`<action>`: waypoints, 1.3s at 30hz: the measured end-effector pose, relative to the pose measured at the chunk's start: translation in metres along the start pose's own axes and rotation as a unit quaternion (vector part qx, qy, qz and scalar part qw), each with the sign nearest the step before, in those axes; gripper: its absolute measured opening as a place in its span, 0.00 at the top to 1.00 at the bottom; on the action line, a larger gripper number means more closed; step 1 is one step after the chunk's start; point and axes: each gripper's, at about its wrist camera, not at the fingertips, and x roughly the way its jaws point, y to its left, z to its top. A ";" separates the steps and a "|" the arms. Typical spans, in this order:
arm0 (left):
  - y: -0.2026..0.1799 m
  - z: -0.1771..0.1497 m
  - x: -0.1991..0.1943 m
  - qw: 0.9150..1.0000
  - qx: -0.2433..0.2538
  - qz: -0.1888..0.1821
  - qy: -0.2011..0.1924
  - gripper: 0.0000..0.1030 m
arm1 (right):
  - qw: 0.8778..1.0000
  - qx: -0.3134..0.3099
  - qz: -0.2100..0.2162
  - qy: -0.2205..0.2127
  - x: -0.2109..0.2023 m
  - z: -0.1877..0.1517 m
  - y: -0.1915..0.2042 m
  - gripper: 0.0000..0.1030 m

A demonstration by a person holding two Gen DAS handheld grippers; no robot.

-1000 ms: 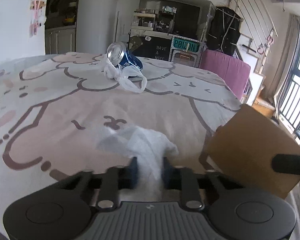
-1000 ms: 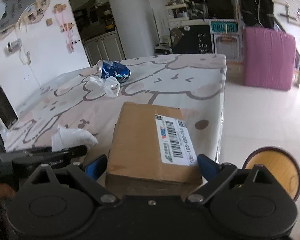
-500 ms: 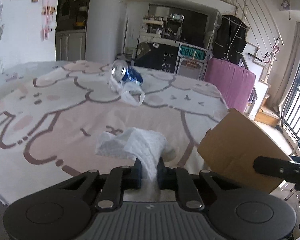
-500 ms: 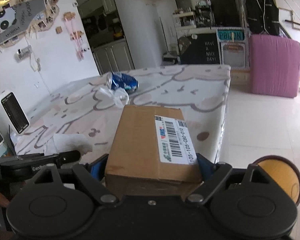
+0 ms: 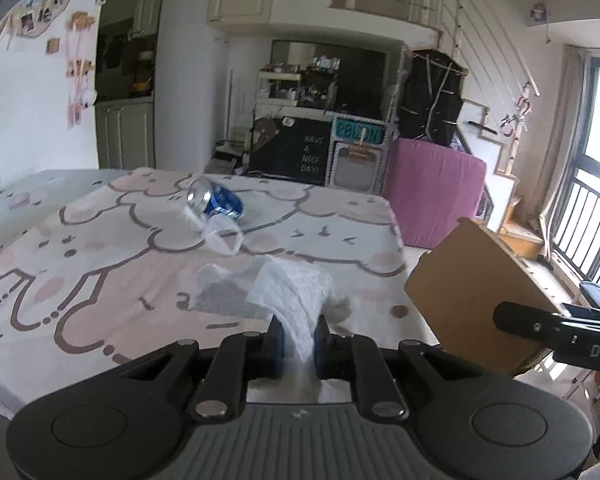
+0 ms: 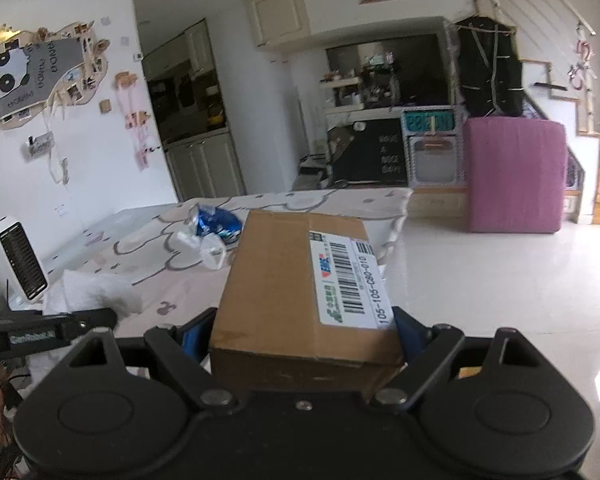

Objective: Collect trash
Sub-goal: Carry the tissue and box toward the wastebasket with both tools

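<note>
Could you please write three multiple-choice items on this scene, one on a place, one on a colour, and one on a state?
1. Where does the crumpled plastic bag lie?
A. Right in front of the can
B. Inside the cardboard box
C. On the floor

2. What colour is the can on the bedspread?
A. Red
B. Blue
C. Green

3. What is the state of the left gripper?
A. Open and empty
B. Shut on the white tissue
C. Shut on the can

Answers:
1 A: the bag sits on the bedspread against the can's near side.
2 B: its body is blue with a silver end.
3 B: the white tissue is pinched between the fingers, while the right gripper clamps the cardboard box.
</note>
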 end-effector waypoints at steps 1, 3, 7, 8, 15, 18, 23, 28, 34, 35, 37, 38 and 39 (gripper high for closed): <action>-0.004 0.001 -0.003 1.000 0.002 -0.003 -0.002 0.86 | 1.000 0.002 -0.004 -0.003 -0.004 0.000 -0.003 0.14; -0.013 0.001 -0.007 1.000 0.005 -0.007 -0.006 0.86 | 1.000 0.003 -0.012 -0.009 -0.011 0.000 -0.010 0.14; -0.032 0.002 -0.011 1.000 0.015 -0.018 -0.012 0.86 | 0.999 0.004 -0.028 -0.019 -0.024 -0.001 -0.022 0.14; -0.038 0.002 -0.011 1.000 0.018 -0.023 -0.012 0.86 | 0.999 0.005 -0.033 -0.022 -0.028 -0.002 -0.027 0.14; -0.081 -0.001 -0.001 0.998 0.042 -0.052 -0.006 0.86 | 0.997 0.017 -0.069 -0.033 -0.049 -0.009 -0.062 0.14; -0.101 -0.002 0.010 0.996 0.053 -0.065 0.002 0.86 | 0.995 0.027 -0.090 -0.032 -0.056 -0.013 -0.083 0.14; -0.139 -0.011 0.033 0.993 0.070 -0.091 0.019 0.86 | 0.991 0.045 -0.123 -0.027 -0.064 -0.023 -0.119 0.14; -0.173 -0.023 0.063 0.989 0.084 -0.112 0.044 0.86 | 0.986 0.068 -0.151 -0.011 -0.065 -0.037 -0.154 0.14; -0.204 -0.041 0.108 0.984 0.093 -0.123 0.084 0.86 | 0.979 0.100 -0.178 0.011 -0.057 -0.054 -0.199 0.14; -0.209 -0.043 0.116 0.983 0.095 -0.124 0.091 0.86 | 0.978 0.106 -0.182 0.016 -0.053 -0.057 -0.206 0.14; -0.219 -0.050 0.134 0.981 0.098 -0.127 0.107 0.86 | 0.975 0.117 -0.188 0.028 -0.046 -0.064 -0.221 0.14; -0.224 -0.053 0.144 0.980 0.099 -0.127 0.116 0.86 | 0.974 0.122 -0.189 0.033 -0.042 -0.067 -0.227 0.14; -0.227 -0.056 0.154 0.979 0.100 -0.128 0.124 0.86 | 0.973 0.128 -0.191 0.039 -0.038 -0.071 -0.234 0.14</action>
